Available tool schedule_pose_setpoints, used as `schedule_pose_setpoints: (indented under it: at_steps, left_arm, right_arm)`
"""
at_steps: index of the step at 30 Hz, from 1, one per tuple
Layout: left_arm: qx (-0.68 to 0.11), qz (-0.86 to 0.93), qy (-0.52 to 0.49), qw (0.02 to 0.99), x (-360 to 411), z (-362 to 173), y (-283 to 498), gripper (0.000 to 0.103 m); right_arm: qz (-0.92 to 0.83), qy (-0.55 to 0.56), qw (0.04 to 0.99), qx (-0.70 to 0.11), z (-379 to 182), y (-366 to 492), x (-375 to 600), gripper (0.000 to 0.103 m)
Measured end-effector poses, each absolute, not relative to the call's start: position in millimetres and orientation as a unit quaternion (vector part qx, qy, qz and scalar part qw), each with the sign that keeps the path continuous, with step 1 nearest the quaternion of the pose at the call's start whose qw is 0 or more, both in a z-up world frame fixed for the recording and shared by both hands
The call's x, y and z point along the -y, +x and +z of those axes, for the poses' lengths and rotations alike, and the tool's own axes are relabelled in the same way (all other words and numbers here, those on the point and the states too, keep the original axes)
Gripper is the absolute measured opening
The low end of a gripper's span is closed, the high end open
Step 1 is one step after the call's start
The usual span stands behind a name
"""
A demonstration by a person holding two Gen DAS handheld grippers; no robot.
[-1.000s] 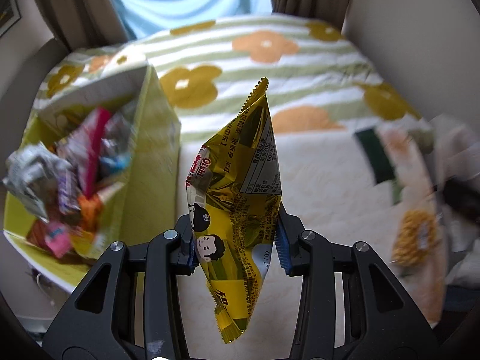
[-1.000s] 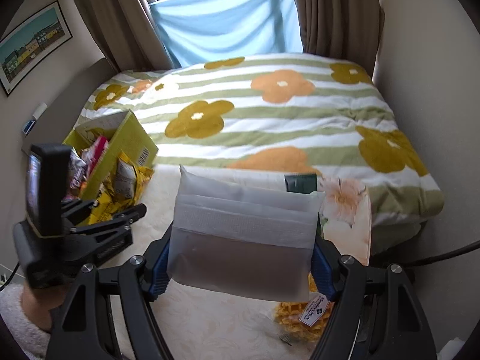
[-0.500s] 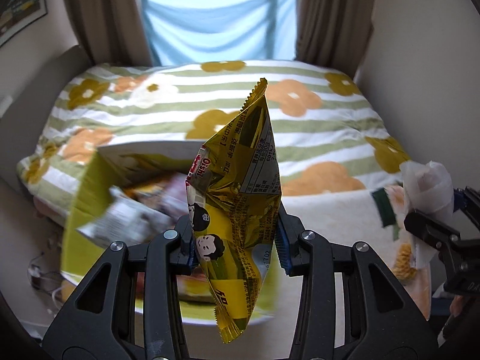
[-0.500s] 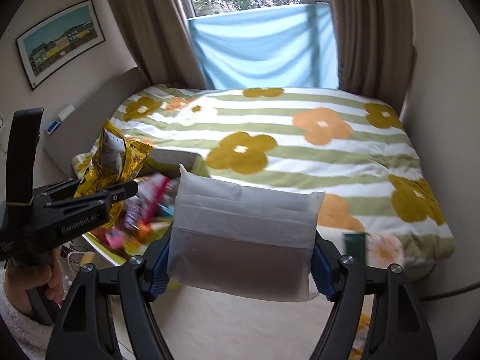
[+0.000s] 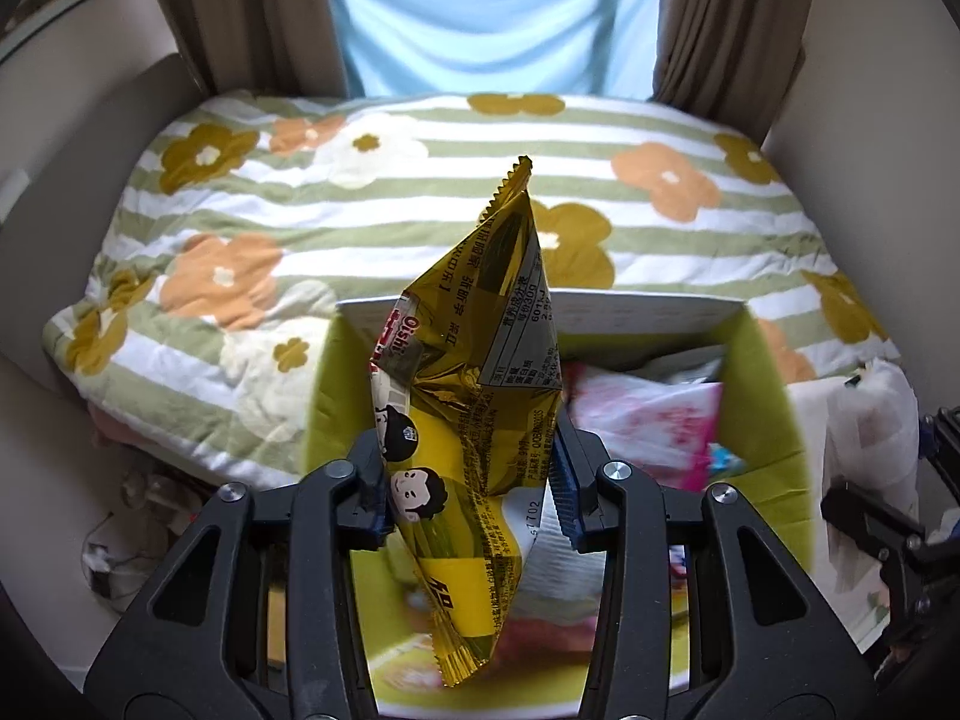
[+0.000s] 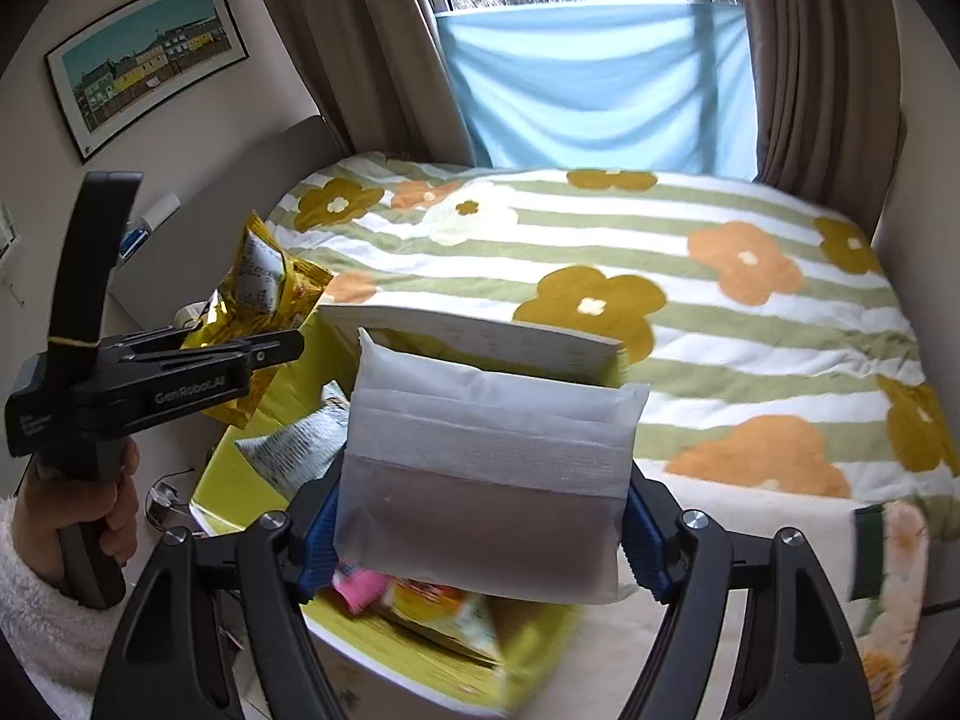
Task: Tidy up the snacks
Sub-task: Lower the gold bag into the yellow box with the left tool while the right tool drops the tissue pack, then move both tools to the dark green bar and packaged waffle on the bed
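Foil snack bag [image 5: 480,396], light and crinkly, pinched mid-body by left tool [image 5: 474,486]; right tool [image 6: 474,534] clamps soft white pouch [image 6: 486,474] by its sides above box [image 6: 240,480].

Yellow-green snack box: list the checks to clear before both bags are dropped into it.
1. Left gripper clamped on gold snack bag: ok.
2. Right gripper clamped on frosted white pouch: ok.
3. Yellow-green box open at the top: ok.
4. Gold bag over the box opening: ok.
5. White pouch over the box opening: ok.
6. Room left among the snacks already inside: cannot tell, contents blurred.
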State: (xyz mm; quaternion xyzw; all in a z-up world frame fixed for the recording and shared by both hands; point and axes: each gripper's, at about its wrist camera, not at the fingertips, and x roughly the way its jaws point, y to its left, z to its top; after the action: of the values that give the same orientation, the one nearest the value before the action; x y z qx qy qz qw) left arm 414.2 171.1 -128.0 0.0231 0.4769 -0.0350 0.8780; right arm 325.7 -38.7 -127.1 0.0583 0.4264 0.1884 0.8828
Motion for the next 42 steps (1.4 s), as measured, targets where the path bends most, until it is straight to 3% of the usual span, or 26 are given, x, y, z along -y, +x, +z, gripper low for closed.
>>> schedule_pose_setpoints:
  at_steps: [2,4,5,17,19,21,22,42]
  left_arm:
    - [-0.486,-0.045,0.020,0.872,-180.1,-134.9,424.6,0.043]
    - [-0.485,-0.051,0.019,0.873,-183.2,-137.3,427.9,0.076]
    - [-0.477,-0.053,0.019,0.877,-184.5,-136.7,426.2,0.103]
    - [-0.486,-0.039,-0.015,0.873,-208.3,-155.4,391.6,0.103]
    - [-0.487,-0.035,-0.017,0.873,-210.4,-156.7,386.8,0.103]
    - [-0.486,-0.036,-0.018,0.873,-209.3,-155.5,380.6,0.103]
    - [-0.485,-0.035,-0.018,0.874,-210.0,-155.1,377.3,0.103]
    - [-0.451,-0.053,-0.010,0.891,-186.8,-124.9,327.8,0.103]
  right_arm:
    - [0.184,0.059,0.877,-0.439,-135.4,329.6,27.7,0.072]
    - [0.179,0.059,0.872,-0.453,-143.4,332.2,21.3,0.072]
    - [0.176,0.061,0.869,-0.459,-146.7,332.4,19.5,0.072]
    - [0.166,0.034,0.848,-0.502,-178.5,334.6,11.6,0.074]
    - [0.170,0.020,0.843,-0.510,-182.0,331.8,6.0,0.081]
    - [0.172,0.005,0.850,-0.498,-178.4,323.4,3.4,0.099]
    - [0.176,-0.002,0.856,-0.487,-175.4,318.3,3.3,0.101]
    - [0.144,0.006,0.880,-0.453,-143.6,270.4,25.8,0.102]
